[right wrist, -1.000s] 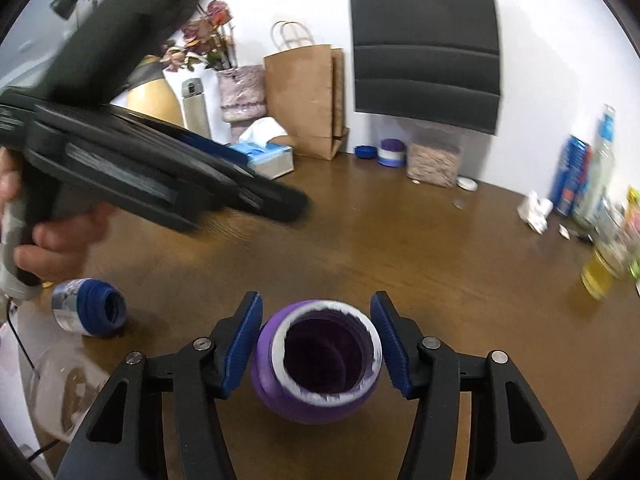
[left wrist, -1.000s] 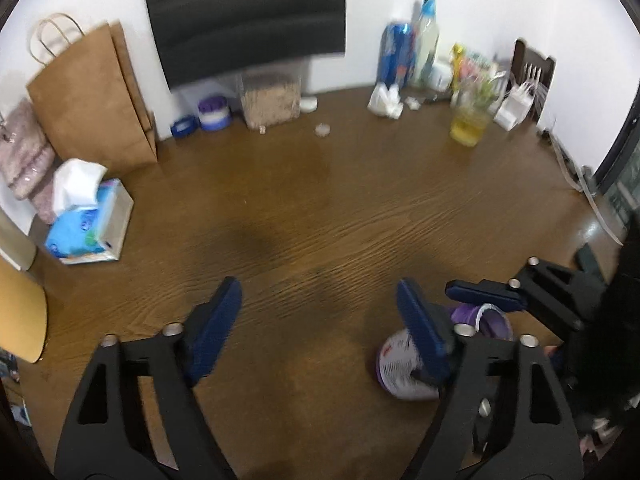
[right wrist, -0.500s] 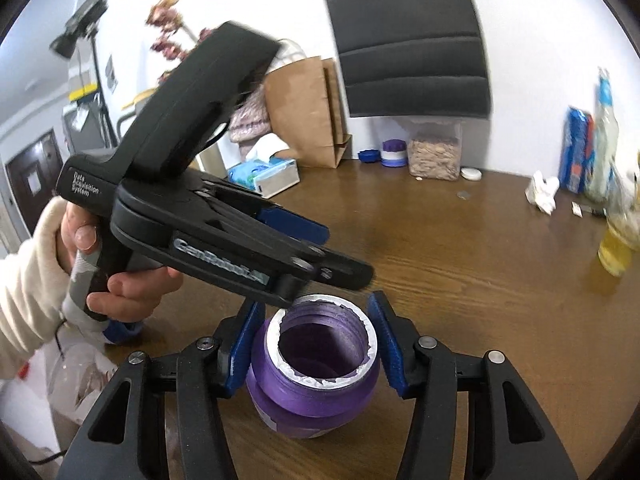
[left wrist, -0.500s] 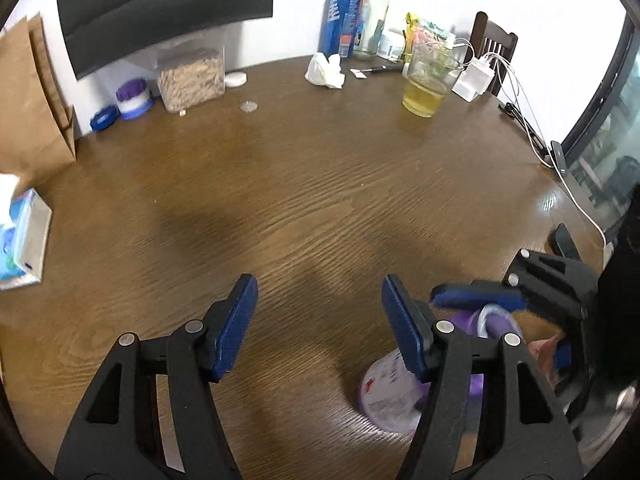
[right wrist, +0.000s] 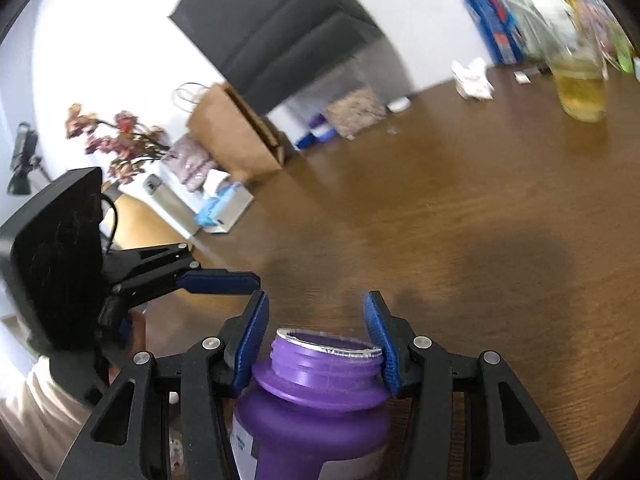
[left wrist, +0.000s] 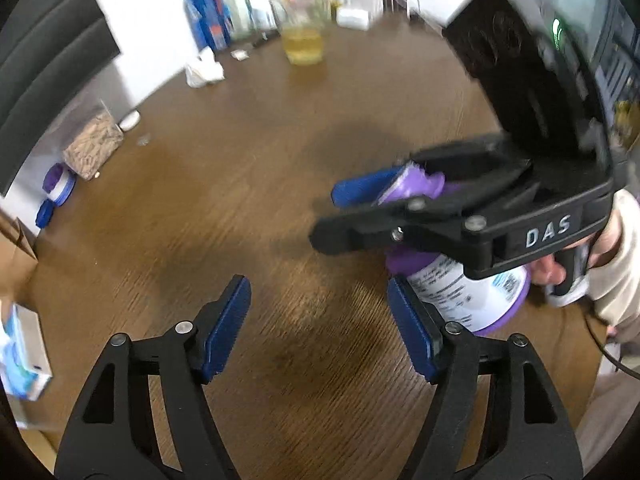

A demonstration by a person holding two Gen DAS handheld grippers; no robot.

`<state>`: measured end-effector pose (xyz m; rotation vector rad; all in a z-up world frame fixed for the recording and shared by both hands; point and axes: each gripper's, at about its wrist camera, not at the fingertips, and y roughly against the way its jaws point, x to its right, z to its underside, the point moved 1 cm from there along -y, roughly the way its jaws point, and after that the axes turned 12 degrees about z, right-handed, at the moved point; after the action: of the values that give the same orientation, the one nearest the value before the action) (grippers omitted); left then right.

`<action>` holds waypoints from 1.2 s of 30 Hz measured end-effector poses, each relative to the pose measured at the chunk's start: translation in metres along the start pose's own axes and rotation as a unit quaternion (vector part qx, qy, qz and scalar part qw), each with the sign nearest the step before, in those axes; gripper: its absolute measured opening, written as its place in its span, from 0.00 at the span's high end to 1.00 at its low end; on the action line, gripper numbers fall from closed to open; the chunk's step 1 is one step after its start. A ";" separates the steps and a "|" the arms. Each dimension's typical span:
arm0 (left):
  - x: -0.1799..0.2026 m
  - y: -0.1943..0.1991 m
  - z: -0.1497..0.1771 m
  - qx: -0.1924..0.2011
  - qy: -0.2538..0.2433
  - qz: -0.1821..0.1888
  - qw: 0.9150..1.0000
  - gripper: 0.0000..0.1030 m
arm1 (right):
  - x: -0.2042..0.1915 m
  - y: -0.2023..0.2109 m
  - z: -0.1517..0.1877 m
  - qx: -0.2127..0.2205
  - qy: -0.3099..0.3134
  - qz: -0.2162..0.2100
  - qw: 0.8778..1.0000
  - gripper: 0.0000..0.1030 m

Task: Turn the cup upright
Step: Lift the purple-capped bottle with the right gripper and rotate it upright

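Observation:
The cup is a purple jar with a white label and an open, foil-rimmed mouth. My right gripper is shut on its threaded neck, and the jar stands nearly upright with its mouth up. In the left wrist view the jar sits at the right with the right gripper clamped on its neck. My left gripper is open and empty, just left of the jar's base. It also shows in the right wrist view, left of the jar.
On the brown wooden table stand a glass of yellow liquid, a blue can, crumpled tissue, a clear box of grains and a tissue box. A paper bag stands by the wall.
The jar has tipped from lying with its mouth toward the camera to nearly upright in my right gripper. My left gripper has swung right, close to the jar's base.

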<state>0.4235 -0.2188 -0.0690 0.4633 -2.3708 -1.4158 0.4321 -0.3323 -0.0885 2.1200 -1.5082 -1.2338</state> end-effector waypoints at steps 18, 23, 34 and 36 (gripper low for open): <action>0.024 -0.036 -0.041 -0.042 0.121 0.112 0.985 0.18 | 0.049 0.002 0.002 0.003 -0.141 -0.027 0.990 0.48; 0.028 -0.047 -0.042 -0.062 0.116 0.083 0.988 0.42 | 0.061 0.007 0.003 0.002 -0.164 -0.044 0.986 0.48; 0.037 -0.067 -0.042 -0.094 0.094 0.001 0.991 0.43 | 0.054 0.006 0.003 -0.005 -0.148 -0.048 0.988 0.47; 0.040 -0.058 -0.036 -0.089 0.090 -0.018 0.992 0.43 | 0.049 0.012 0.001 0.008 -0.136 -0.048 0.989 0.47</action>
<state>0.4101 -0.2902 -0.0991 0.5625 -2.0836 -1.5185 0.4286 -0.3796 -0.1056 2.1256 -1.5394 -1.6068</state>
